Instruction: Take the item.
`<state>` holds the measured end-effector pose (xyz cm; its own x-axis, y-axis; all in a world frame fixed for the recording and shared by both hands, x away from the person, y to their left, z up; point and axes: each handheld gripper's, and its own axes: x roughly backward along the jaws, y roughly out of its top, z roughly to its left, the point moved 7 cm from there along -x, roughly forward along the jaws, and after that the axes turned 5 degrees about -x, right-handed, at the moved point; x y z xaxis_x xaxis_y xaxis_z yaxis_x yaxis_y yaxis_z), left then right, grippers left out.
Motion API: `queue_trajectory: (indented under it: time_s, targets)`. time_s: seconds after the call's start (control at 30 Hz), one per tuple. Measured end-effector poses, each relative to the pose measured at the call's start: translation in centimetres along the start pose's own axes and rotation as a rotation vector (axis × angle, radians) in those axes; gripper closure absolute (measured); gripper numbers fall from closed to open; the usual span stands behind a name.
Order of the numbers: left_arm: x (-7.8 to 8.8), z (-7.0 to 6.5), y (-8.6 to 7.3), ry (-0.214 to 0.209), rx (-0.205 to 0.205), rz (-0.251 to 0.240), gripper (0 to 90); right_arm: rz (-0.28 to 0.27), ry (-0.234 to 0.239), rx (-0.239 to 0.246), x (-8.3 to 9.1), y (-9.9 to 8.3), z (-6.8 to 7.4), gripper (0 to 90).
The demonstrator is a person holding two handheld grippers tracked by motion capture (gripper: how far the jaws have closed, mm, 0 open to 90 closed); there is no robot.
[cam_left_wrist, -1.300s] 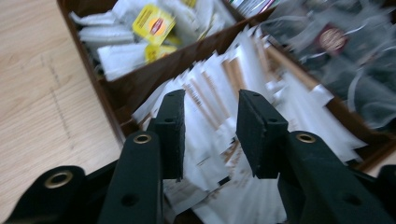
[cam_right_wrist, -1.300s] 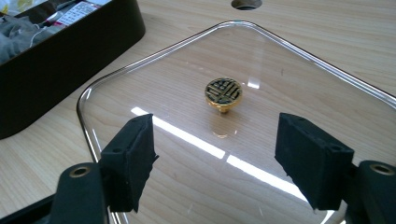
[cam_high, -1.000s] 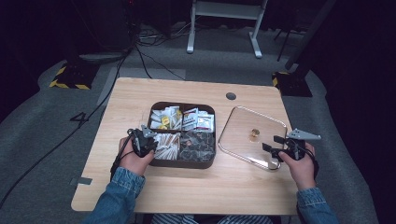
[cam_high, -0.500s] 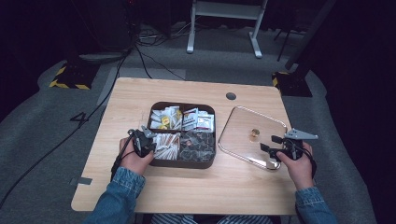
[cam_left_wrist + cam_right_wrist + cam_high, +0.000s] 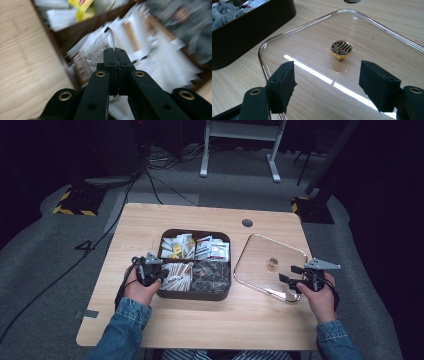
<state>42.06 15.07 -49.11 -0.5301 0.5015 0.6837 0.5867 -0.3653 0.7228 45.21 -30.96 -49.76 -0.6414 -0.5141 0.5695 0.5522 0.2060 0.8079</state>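
We've got the left gripper (image 5: pixel 115 53) w/ jaws just closing, now pinched on a white sachet (image 5: pixel 96 51) in the box's (image 5: pixel 195 295) 7 o'clock compartment. Glass lid (image 5: pixel 270 251) is already off, lying at the box's 3 o'clock. Right gripper (image 5: pixel 327 82) hangs spread over the lid, gold knob (image 5: pixel 341 48) ahead, holding nothing. Left to do, we reckon: lift sachet out.

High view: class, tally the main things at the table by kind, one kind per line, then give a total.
Brown compartment box: 1
Clear glass lid with gold knob: 1
Handheld grippers: 2, left gripper and right gripper
Wooden table: 1
Total: 5
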Motion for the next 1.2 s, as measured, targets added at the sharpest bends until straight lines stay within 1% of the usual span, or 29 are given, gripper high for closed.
queue_trajectory:
  time_s: [0.07,0.13,0.17,0.23,0.27,0.47,0.6,0.63,0.67,0.7,0.77,0.87,0.97,1.0,1.07,1.2]
  targets:
    - [0.5,-0.3,0.5,-0.044,-0.005,-0.054,88.7,0.001,-0.002,0.001,0.0,0.0,-0.1,30.1]
    - [1.0,-0.6,1.0,-0.075,-0.011,-0.096,88.7,0.001,-0.002,0.001,0.0,-0.1,-0.1,30.1]
    - [1.2,-0.8,1.3,-0.090,-0.015,-0.128,88.6,0.002,-0.002,0.001,0.0,-0.1,-0.2,30.0]
    - [1.6,-1.1,1.7,-0.117,-0.014,-0.169,88.6,0.001,0.001,-0.004,0.1,-0.1,-0.2,29.8]
    - [1.8,-1.3,1.9,-0.131,-0.020,-0.188,88.6,0.000,0.002,-0.004,0.1,-0.1,-0.1,29.8]
    - [2.9,-2.4,2.9,-0.172,-0.083,-0.251,88.6,0.004,0.006,-0.007,0.0,-0.2,-0.1,29.8]
    - [3.8,-3.2,3.6,-0.205,-0.107,-0.296,88.7,0.002,0.009,-0.009,-0.1,-0.2,-0.1,29.8]
    - [4.0,-3.3,3.7,-0.218,-0.106,-0.310,88.7,0.002,0.009,-0.009,-0.1,-0.2,-0.1,29.8]
    - [4.1,-3.4,3.8,-0.228,-0.109,-0.319,88.6,0.003,0.010,-0.009,-0.1,-0.3,-0.1,29.8]
    - [4.2,-3.5,3.8,-0.233,-0.122,-0.319,88.6,0.004,0.009,-0.012,-0.1,-0.3,-0.1,29.8]
    - [4.4,-3.6,4.0,-0.243,-0.146,-0.344,88.6,0.004,0.009,-0.014,-0.1,-0.3,-0.1,29.9]
    - [4.6,-3.8,4.1,-0.265,-0.154,-0.356,88.5,-0.007,0.003,-0.010,0.0,-0.2,-0.2,30.1]
    - [4.7,-4.3,4.1,-0.281,-0.160,-0.360,88.5,-0.012,0.002,-0.013,0.1,-0.1,-0.2,30.1]
    - [4.7,-4.5,4.1,-0.289,-0.167,-0.355,88.5,-0.012,0.002,-0.014,0.1,-0.2,-0.2,30.1]
    - [4.6,-4.9,4.2,-0.300,-0.185,-0.352,88.5,-0.013,0.001,-0.016,0.1,-0.2,-0.3,30.1]
    - [4.6,-6.3,4.3,-0.330,-0.234,-0.346,88.5,-0.015,0.001,-0.019,0.1,-0.2,-0.3,30.1]
